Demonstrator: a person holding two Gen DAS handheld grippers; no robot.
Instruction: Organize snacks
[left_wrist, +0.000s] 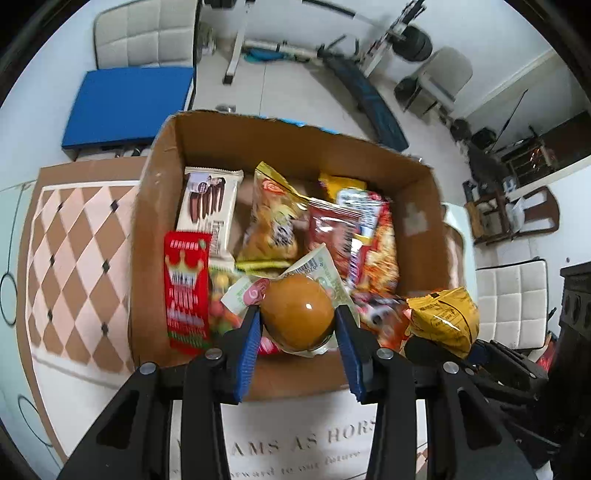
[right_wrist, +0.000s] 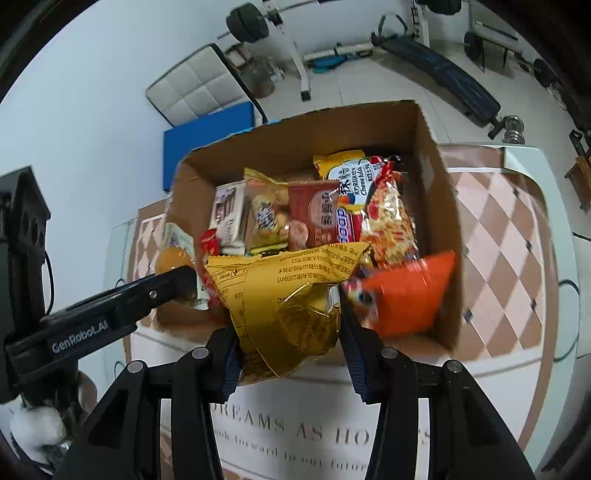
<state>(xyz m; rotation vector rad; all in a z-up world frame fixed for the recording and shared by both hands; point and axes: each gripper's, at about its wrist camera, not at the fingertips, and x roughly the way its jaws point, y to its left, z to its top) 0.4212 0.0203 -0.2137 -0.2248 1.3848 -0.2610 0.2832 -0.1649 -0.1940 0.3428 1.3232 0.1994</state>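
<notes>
An open cardboard box (left_wrist: 155, 206) stands on the table, filled with several snack packets. My left gripper (left_wrist: 297, 319) is shut on a brown egg-shaped snack in clear wrap (left_wrist: 297, 312), held above the box's near edge. My right gripper (right_wrist: 288, 317) is shut on a crinkled yellow snack packet (right_wrist: 284, 291), also over the near edge of the box (right_wrist: 443, 221). In the left wrist view the yellow packet (left_wrist: 443, 317) shows at the right. An orange packet (right_wrist: 406, 291), blurred, sits by the box's near right corner.
Inside the box lie a white chocolate-biscuit pack (left_wrist: 210, 206), a red crown-printed pack (left_wrist: 186, 291), a yellow bag (left_wrist: 271, 221) and a noodle pack (right_wrist: 388, 218). A diamond-patterned cloth (left_wrist: 74, 240) covers the table. A blue pad (left_wrist: 129, 107), chairs and a weight bench (right_wrist: 439, 70) stand beyond.
</notes>
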